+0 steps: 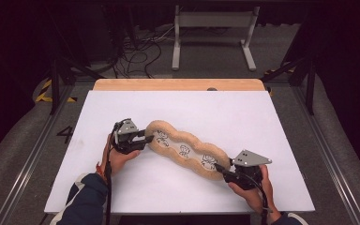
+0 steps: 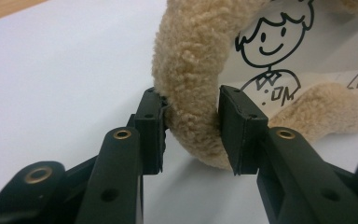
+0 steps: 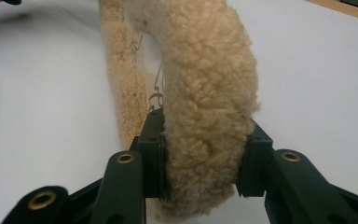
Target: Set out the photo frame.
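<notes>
The left gripper (image 1: 146,138) pinches the fluffy tan rim at one end of the plush pouch (image 1: 183,150), its pads pressed into the pile on both sides. The right gripper (image 1: 221,169) clamps the rim at the opposite end. The pouch lies stretched between them on the white board (image 1: 215,108), slanting from mid-board towards its near right corner, cartoon figures facing up.

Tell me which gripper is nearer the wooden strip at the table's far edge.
Left. The left gripper clamps the plush pouch's farther end, closer to the wooden strip; the right gripper clamps the nearer end.
</notes>
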Action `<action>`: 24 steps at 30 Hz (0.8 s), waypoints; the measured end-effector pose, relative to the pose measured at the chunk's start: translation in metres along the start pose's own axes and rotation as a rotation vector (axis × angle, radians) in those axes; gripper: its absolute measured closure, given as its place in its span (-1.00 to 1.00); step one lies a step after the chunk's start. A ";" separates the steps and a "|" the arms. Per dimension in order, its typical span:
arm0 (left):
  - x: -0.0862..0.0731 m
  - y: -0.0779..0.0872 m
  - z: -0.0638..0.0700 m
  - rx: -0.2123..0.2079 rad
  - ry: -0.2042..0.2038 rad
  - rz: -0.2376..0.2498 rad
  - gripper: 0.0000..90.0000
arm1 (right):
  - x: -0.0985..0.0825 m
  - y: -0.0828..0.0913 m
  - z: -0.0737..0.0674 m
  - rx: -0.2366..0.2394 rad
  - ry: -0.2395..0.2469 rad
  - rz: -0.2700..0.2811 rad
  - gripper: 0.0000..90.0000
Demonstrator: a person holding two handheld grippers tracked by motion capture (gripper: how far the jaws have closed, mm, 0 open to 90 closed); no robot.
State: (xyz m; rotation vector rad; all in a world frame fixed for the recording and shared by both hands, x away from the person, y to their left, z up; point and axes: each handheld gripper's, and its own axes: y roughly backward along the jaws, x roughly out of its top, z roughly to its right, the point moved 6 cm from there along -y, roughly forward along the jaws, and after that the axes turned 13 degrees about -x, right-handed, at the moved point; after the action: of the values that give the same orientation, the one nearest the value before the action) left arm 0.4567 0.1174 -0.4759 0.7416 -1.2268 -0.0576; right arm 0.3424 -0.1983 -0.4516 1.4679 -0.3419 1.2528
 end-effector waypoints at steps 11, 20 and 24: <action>0.000 0.014 0.005 -0.002 -0.025 0.054 0.21 | -0.007 0.013 0.006 -0.036 -0.032 0.054 0.07; 0.008 0.014 0.001 0.011 -0.025 0.114 0.09 | -0.011 0.026 0.005 -0.030 -0.028 0.094 0.34; 0.006 0.004 -0.001 -0.012 -0.018 0.092 0.18 | -0.012 0.023 0.004 -0.032 -0.038 0.077 0.37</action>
State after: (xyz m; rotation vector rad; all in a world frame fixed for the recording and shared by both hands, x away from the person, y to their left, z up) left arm 0.4581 0.1184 -0.4686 0.6748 -1.2755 0.0046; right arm 0.3219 -0.2144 -0.4480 1.4648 -0.4461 1.2762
